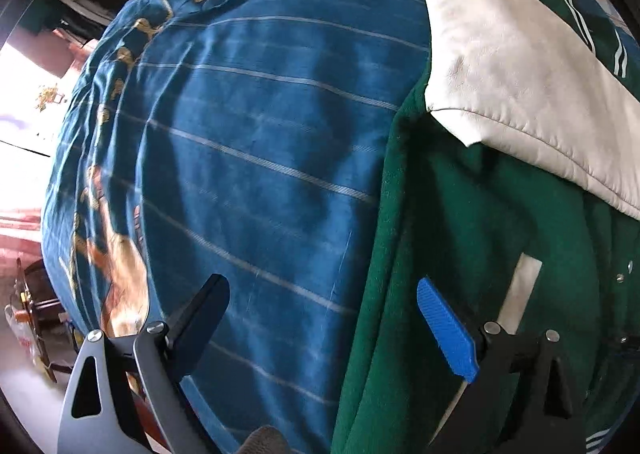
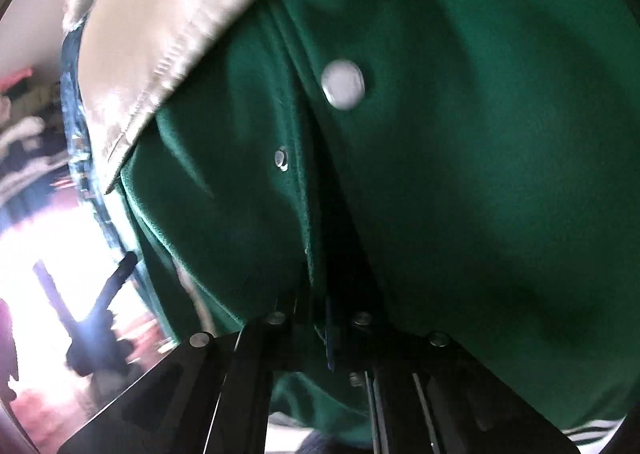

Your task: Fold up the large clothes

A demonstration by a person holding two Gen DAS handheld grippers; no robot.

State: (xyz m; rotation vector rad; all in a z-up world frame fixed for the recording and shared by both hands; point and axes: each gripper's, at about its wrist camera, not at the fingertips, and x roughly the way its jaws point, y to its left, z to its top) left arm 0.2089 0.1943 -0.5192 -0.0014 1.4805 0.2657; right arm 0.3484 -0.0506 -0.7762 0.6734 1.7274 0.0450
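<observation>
A green varsity jacket (image 1: 448,238) with a cream-white sleeve (image 1: 516,82) lies on a blue striped bedspread (image 1: 256,142). My left gripper (image 1: 320,318) is open and empty, hovering over the jacket's left edge where it meets the bedspread; its blue pad (image 1: 446,328) is over the green cloth. In the right wrist view the green jacket (image 2: 460,158) fills the frame, with a metal snap button (image 2: 343,84) and the cream sleeve (image 2: 160,30) at upper left. My right gripper (image 2: 326,318) is shut on the jacket's front edge, its fingertips buried in the cloth.
The bed's left edge drops to a reddish floor with a chair (image 1: 34,306) and bright window light. More white and striped cloth (image 1: 580,10) lies at the far right of the bed.
</observation>
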